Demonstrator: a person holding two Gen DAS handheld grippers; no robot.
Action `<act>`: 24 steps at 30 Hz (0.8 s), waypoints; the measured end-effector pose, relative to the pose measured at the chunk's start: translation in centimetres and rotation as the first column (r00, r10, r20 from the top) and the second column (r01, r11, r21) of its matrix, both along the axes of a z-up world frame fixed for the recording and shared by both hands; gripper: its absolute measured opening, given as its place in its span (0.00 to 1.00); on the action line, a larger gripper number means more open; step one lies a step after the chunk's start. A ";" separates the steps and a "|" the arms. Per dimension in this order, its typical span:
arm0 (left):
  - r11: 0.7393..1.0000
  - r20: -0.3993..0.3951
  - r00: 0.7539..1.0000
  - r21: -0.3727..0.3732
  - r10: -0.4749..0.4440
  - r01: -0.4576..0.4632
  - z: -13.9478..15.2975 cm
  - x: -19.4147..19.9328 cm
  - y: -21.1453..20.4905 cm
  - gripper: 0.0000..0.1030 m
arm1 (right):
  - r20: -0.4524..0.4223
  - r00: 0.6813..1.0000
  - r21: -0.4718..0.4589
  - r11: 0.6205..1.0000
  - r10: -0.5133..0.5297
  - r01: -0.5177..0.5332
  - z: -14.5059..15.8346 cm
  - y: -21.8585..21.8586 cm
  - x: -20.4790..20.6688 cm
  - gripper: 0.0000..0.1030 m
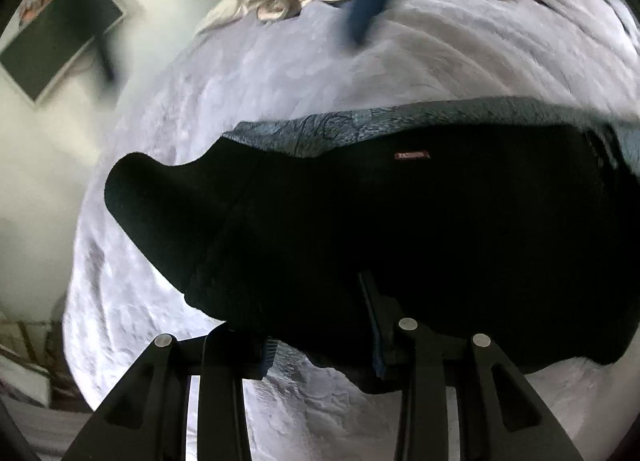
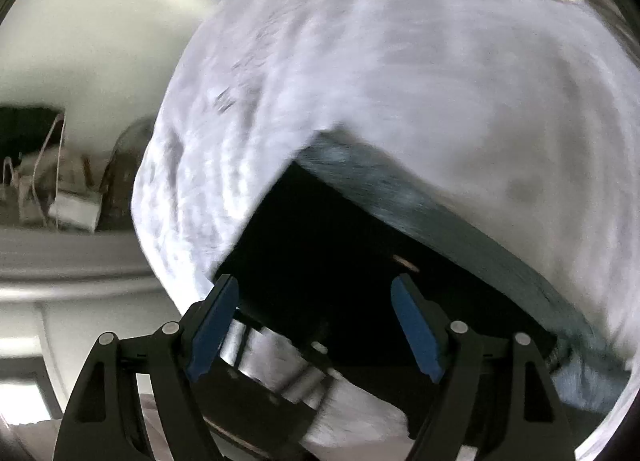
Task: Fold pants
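On the bed (image 1: 168, 109), the left tool (image 1: 320, 337) seems clamped on the pants' (image 1: 400, 221) near edge; the right tool (image 2: 316, 325) gapes wide, empty, over their corner.

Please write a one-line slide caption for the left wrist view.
Left hand-held gripper shut on the black pants lying on the bed.

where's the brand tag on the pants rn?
Left wrist view: the small red tag sits on the black pants, upper centre-right, just below the blue patterned fabric.
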State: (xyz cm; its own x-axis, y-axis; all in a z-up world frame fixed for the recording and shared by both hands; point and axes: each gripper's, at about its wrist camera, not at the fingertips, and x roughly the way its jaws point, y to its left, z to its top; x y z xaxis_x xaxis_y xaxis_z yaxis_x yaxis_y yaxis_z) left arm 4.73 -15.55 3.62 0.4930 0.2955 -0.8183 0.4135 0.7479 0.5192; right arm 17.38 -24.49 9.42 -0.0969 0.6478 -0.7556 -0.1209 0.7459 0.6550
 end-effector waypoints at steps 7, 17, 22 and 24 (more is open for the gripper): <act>0.997 0.037 0.998 0.067 -0.046 0.044 -0.2 -0.8 -1.0 0.36 | -0.087 0.966 -0.084 0.964 0.244 -0.252 -2.1 8.2 1.5 0.79; 0.988 0.092 0.984 0.044 -0.152 0.148 3.5 -2.4 -4.8 0.36 | -0.068 0.996 0.062 0.997 0.052 -0.048 -1.0 -1.0 -0.3 0.17; 0.972 0.127 0.965 -0.019 -0.231 0.236 6.9 -4.1 -9.8 0.36 | -0.028 0.989 0.214 0.966 -0.143 0.146 1.7 -10.1 -4.3 0.17; 0.954 0.140 0.947 -0.036 -0.290 0.297 7.9 -5.5 -12.9 0.36 | -0.014 0.976 0.252 0.944 -0.216 0.212 2.5 -13.6 -6.2 0.17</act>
